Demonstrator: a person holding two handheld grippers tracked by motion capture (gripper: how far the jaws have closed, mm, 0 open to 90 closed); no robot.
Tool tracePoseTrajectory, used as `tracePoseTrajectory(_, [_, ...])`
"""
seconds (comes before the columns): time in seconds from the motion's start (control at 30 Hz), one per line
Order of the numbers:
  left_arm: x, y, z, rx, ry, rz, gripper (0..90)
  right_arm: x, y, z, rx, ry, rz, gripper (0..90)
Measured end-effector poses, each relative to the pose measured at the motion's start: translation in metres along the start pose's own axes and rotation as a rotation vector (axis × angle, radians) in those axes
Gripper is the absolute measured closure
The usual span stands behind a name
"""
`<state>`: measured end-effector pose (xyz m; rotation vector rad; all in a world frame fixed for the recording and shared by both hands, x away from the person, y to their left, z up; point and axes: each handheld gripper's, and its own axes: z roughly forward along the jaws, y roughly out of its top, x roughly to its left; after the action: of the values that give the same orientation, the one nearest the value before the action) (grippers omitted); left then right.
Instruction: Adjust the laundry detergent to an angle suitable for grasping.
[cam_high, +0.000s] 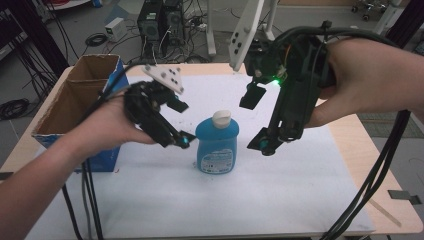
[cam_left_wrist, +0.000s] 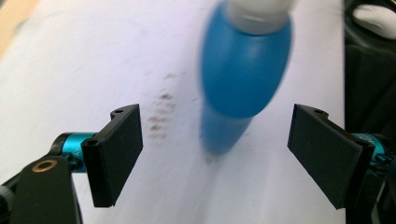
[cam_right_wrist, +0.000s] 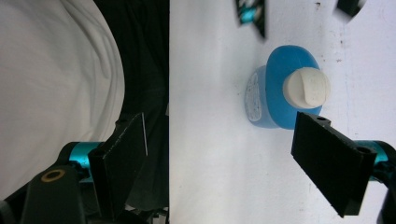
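The blue bottle (cam_high: 216, 145) is standing upright mid-table on the white sheet (cam_high: 150, 195), right of the cardboard box (cam_high: 75, 95), while the left gripper (cam_high: 172, 125) and right gripper (cam_high: 257, 117), jaws wide, are flanking it, seemingly readying a grasp.

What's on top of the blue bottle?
A white cap sits on the blue bottle. It's closed, so what's inside stays hidden. Neither claw touches it.
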<state>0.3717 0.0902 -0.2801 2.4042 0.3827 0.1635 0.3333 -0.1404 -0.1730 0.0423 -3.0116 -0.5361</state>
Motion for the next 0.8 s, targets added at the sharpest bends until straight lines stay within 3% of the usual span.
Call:
tracePoseTrajectory(0.1, [0.009,0.005,-0.023,0.030,0.093,-0.070,18.1,0.000,0.001,0.000,0.001,0.001,-0.002,17.7])
tracePoseTrajectory(0.13, [0.013,0.007,-0.030,0.052,0.136,-0.091,18.1,0.000,0.001,0.000,0.001,0.000,-0.002,17.7])
tracePoseTrajectory(0.17, [0.019,0.011,-0.040,0.083,0.214,-0.121,18.1,0.000,0.001,0.000,0.000,-0.001,-0.002,17.7])
tracePoseTrajectory(0.2, [0.019,0.011,-0.040,0.083,0.214,-0.121,18.1,0.000,0.001,0.000,0.000,-0.001,-0.002,17.7])
tracePoseTrajectory(0.23, [0.026,0.014,-0.050,0.098,0.252,-0.146,18.1,0.000,0.002,0.000,0.001,-0.002,-0.003,17.7])
tracePoseTrajectory(0.3, [0.035,0.017,-0.059,0.115,0.288,-0.181,18.1,0.000,0.002,0.000,0.000,0.001,-0.003,17.7])
tracePoseTrajectory(0.37, [0.047,0.021,-0.068,0.139,0.307,-0.217,18.1,0.000,0.004,0.001,0.003,0.002,0.000,17.7])
tracePoseTrajectory(0.5, [0.068,0.027,-0.073,0.165,0.346,-0.230,18.2,0.000,0.006,0.002,0.011,0.006,-0.009,17.7])
tracePoseTrajectory(0.8, [0.102,0.036,-0.056,0.245,0.330,-0.233,18.2,0.001,0.013,0.003,0.020,0.014,-0.030,17.7])
